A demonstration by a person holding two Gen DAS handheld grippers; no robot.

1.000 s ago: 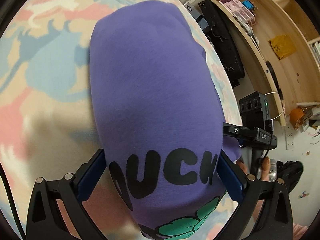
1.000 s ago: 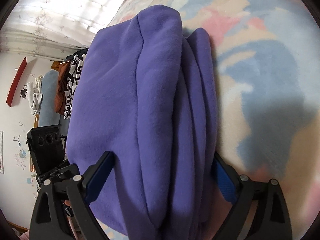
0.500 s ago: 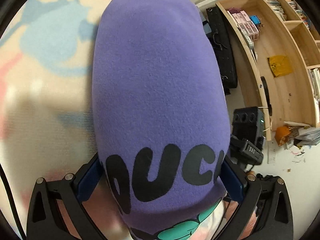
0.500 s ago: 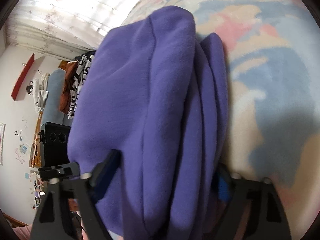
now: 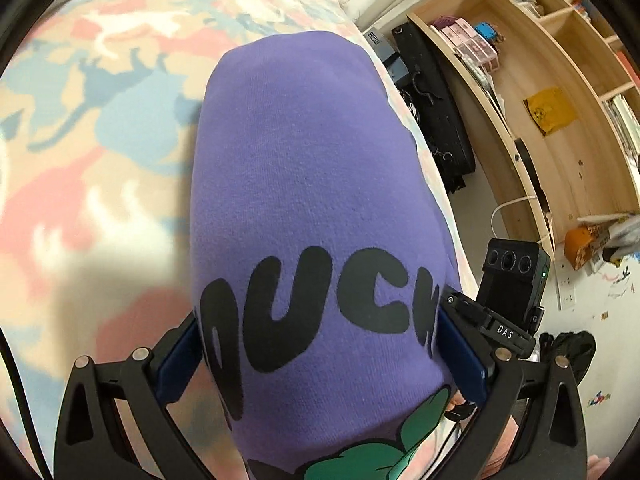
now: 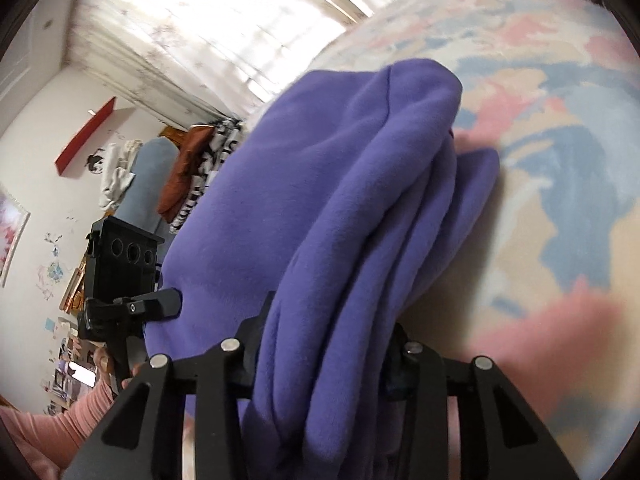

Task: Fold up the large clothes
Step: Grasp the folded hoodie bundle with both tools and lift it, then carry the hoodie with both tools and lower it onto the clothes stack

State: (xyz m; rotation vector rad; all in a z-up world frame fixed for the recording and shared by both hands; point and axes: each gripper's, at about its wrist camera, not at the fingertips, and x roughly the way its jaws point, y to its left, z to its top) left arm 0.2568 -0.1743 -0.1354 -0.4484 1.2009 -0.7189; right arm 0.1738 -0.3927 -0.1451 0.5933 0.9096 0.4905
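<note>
A folded purple sweatshirt (image 5: 304,184) with black letters and a green print lies between both grippers over the pastel patterned bed cover (image 5: 92,128). My left gripper (image 5: 318,344) has its blue pads against both sides of the bundle at the printed end. My right gripper (image 6: 320,344) is shut on the stacked folds of the sweatshirt (image 6: 340,208), several layers bunched between its fingers. The right gripper's body also shows in the left wrist view (image 5: 512,284), and the left gripper's body shows in the right wrist view (image 6: 120,272).
A wooden shelf unit (image 5: 560,112) with boxes and books stands to the right of the bed, with a black case (image 5: 432,104) leaning beside it. Clothes (image 6: 196,168) hang near the bright curtained window (image 6: 248,20).
The right gripper has closed tighter on the folds and tilted. The sweatshirt has shifted over the bed cover between the two grippers.
</note>
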